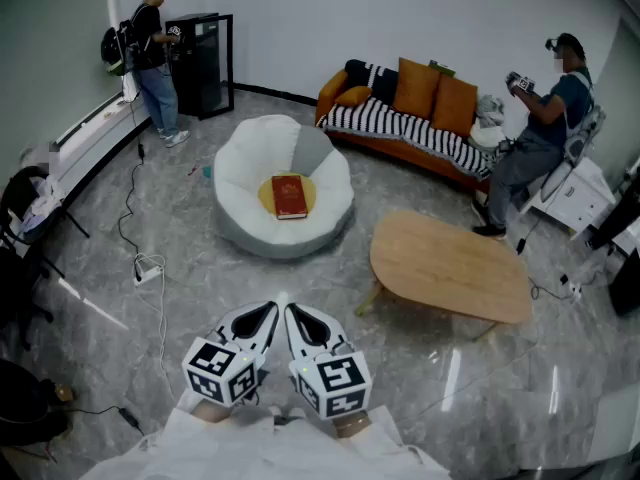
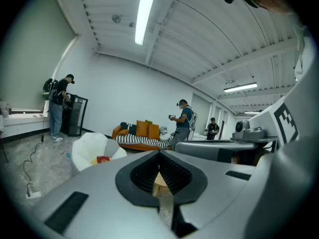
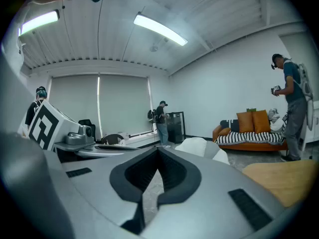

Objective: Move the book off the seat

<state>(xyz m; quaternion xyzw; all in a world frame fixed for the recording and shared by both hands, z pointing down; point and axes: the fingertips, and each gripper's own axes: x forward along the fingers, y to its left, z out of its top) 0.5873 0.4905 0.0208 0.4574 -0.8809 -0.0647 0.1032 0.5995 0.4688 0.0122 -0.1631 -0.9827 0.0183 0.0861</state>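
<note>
Head view: the red book (image 1: 290, 196) lay flat on the white seat (image 1: 240, 168), with grey marble floor (image 1: 90, 328) all around.
Left gripper view: my left gripper (image 2: 159, 156) was closed and empty.
Right gripper view: my right gripper (image 3: 158, 152) was closed and empty; a striped sofa (image 3: 246, 138) stood by the wall.

Grey marble floor (image 1: 90, 308), white walls (image 1: 300, 18), striped sofa (image 1: 405, 130), wooden table (image 1: 450, 268).

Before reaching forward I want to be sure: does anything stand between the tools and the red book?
Nothing visible does. Only floor lies between the left tool, the right tool and the book on the seat; the wooden table stands off to the right.
</note>
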